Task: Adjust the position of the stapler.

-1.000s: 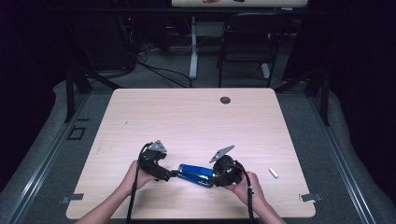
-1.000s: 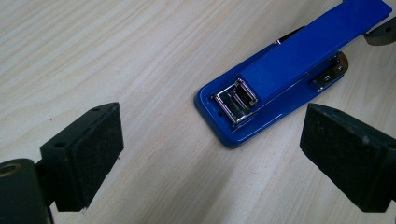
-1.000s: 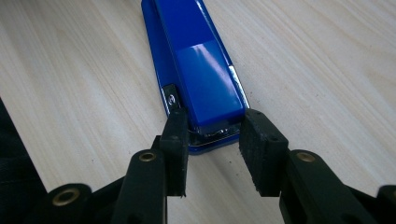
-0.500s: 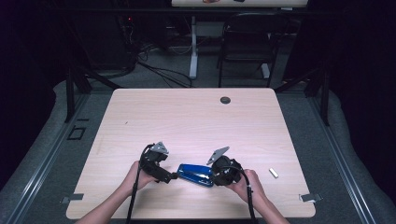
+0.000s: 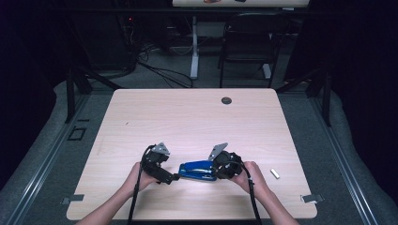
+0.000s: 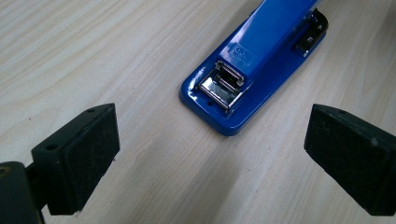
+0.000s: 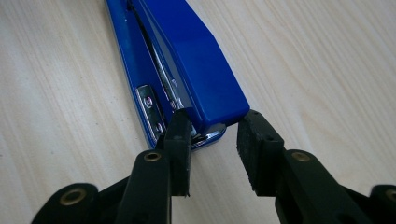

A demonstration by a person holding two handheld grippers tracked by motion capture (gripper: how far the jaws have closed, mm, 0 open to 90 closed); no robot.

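Observation:
A blue stapler (image 5: 197,169) lies flat on the wooden table (image 5: 187,122) near its front edge, between my two grippers. My left gripper (image 5: 174,177) sits at the stapler's left end. In the left gripper view the stapler (image 6: 261,46) points its metal mouth at the wide gap of that gripper (image 6: 215,158), which stands open without touching it. My right gripper (image 5: 217,171) is at the right end. There the stapler (image 7: 196,60) has its rear hinge end between the pads of the right gripper (image 7: 212,126), which press against its sides.
A small white piece (image 5: 275,174) lies on the table right of my right hand. A black grommet (image 5: 226,100) sits near the far edge. Beyond the table stand a dark chair (image 5: 248,42) and a desk leg (image 5: 194,47).

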